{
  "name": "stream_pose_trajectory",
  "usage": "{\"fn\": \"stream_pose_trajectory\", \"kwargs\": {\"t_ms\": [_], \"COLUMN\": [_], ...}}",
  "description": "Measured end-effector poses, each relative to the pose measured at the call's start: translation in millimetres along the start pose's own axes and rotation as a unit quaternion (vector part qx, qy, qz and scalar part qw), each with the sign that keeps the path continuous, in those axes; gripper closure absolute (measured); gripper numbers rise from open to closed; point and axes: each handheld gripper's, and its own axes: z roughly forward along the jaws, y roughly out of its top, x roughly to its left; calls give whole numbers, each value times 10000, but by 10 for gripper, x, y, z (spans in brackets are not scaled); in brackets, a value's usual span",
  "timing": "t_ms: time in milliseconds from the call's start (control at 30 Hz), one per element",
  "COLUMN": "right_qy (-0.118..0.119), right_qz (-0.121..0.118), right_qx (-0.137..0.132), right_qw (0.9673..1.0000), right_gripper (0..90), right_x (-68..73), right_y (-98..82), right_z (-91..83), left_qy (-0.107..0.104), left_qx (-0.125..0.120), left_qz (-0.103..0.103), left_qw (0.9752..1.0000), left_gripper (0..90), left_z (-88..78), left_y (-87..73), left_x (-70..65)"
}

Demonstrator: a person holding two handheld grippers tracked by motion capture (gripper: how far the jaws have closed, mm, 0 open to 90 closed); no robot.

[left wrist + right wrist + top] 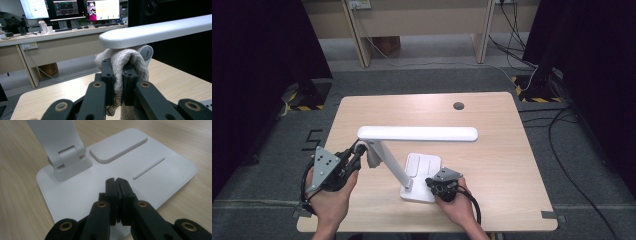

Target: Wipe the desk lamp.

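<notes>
Woven cloth (125, 62) in left gripper (117, 75)

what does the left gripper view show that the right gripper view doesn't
Left gripper view: the left gripper shut on a grey cloth held just under the lamp head, with desks and monitors behind.

Right gripper view: the right gripper shut with nothing between its jaws, tips over the lamp base, plus the hinge where the lamp arm meets the base.

Both: the same white lamp, the wooden table, and a gripper with closed jaws.
</notes>
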Motion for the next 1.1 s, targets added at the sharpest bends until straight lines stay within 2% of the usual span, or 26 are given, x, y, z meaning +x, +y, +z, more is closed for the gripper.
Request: {"fn": "stream_pose_trajectory", "kwargs": {"t_ms": [300,833,1100], "right_qy": [5,-1,-3], "right_qz": [0,-9,-5], "right_qx": [8,5,9], "right_qw": [10000,10000,10000], "right_gripper": [883,883,883], "right_x": [-2,-1,1], "right_y": [0,1,2], "right_z": [-1,1,1], "left_qy": [-46,-26,-39], "left_qx": [81,203,267], "left_qz": [-85,-23,-59], "left_qw": [9999,9998,9996], "left_gripper": [832,831,831], "left_z": [17,43,63], "left_y": [-135,-283,-354], "left_x": [-43,-122,-140]}}
